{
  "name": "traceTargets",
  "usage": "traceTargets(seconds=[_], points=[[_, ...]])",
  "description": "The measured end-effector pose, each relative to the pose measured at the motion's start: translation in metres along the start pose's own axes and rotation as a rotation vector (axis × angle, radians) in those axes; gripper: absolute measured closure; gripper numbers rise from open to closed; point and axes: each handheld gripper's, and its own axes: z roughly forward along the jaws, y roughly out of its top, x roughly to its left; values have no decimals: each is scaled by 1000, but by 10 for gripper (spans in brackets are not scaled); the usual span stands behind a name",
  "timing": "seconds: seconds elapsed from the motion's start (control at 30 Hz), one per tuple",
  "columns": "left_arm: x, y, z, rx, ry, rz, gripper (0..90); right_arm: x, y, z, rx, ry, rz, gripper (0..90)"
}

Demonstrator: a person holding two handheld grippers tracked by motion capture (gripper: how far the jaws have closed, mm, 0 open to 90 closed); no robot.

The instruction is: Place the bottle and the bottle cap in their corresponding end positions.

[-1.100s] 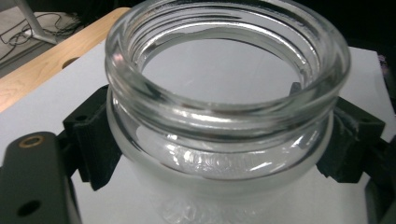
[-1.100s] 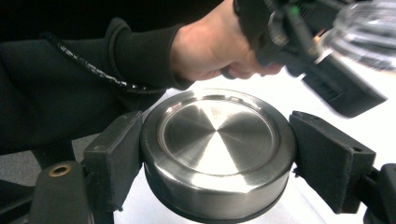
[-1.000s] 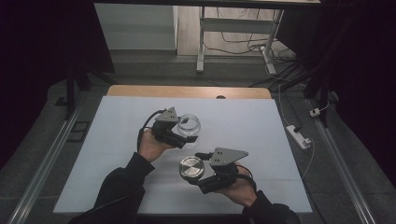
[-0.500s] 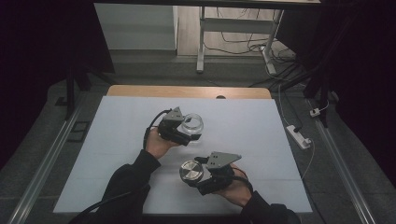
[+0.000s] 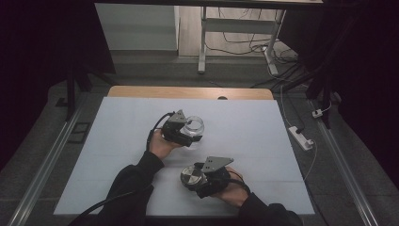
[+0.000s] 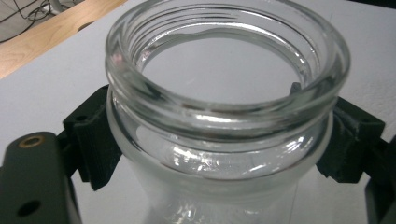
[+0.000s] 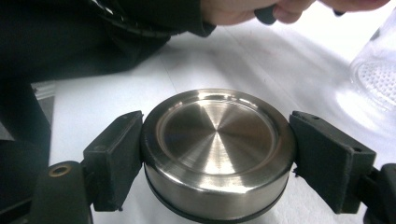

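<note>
Left tool: we had our left tool (image 5: 192, 137) clamped on the glass jar (image 5: 193, 126), one black pad on each side just below the threaded neck, as the left gripper view (image 6: 224, 140) showed.
Right tool: our right tool (image 5: 196, 178) was closed on the steel lid (image 5: 190, 175), its pads pressing the rim from opposite sides (image 7: 217, 154).
Where the jar was: near the middle of the white counter (image 5: 117, 141), toward the far side of our hands; whether its base touched the surface we could not tell.
Where the lid was: nearer our edge of the counter, well apart from the jar, low over the surface or resting on it.
How the jar would handle: we judged it stiff, smooth and breakable, weighty for its size and apt to slip between hard pads; the shoulder under the neck looked the safest hold, since the rim above would stop it sliding down.
How the lid would handle: light, rigid and slick on its brushed face; we judged a grip across the rim best.
Jar axis: upright, mouth open and pointing up, empty inside.
Lid axis: flat, short axis vertical, recessed brushed face upward.
</note>
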Motion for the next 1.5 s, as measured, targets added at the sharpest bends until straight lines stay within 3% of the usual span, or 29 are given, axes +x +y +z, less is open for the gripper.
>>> traceTargets(seconds=[0.37, 0.5, 0.77, 0.93, 1.1, 1.3, 1.5], points=[[3, -6, 6, 36, 31, 2, 153, -4, -9, 13, 85, 3, -5, 196], [4, -10, 9, 40, 28, -2, 153, -2, -12, 21, 127, -2, -35, 195], [5, -13, 8, 39, 24, -20, 149, -2, -10, 23, 134, -1, -21, 191], [5, -14, 7, 64, 19, -32, 143, -1, -8, 22, 115, -12, -7, 152], [3, -13, 6, 95, 26, -50, 123, -3, -5, 16, 90, -16, 11, 118], [0, -23, 2, 146, 4, -65, 54, -2, -3, 8, 73, -17, 21, 93], [-1, -30, -11, 153, -3, -102, 25, -5, -2, -3, 59, -36, 23, 78]])
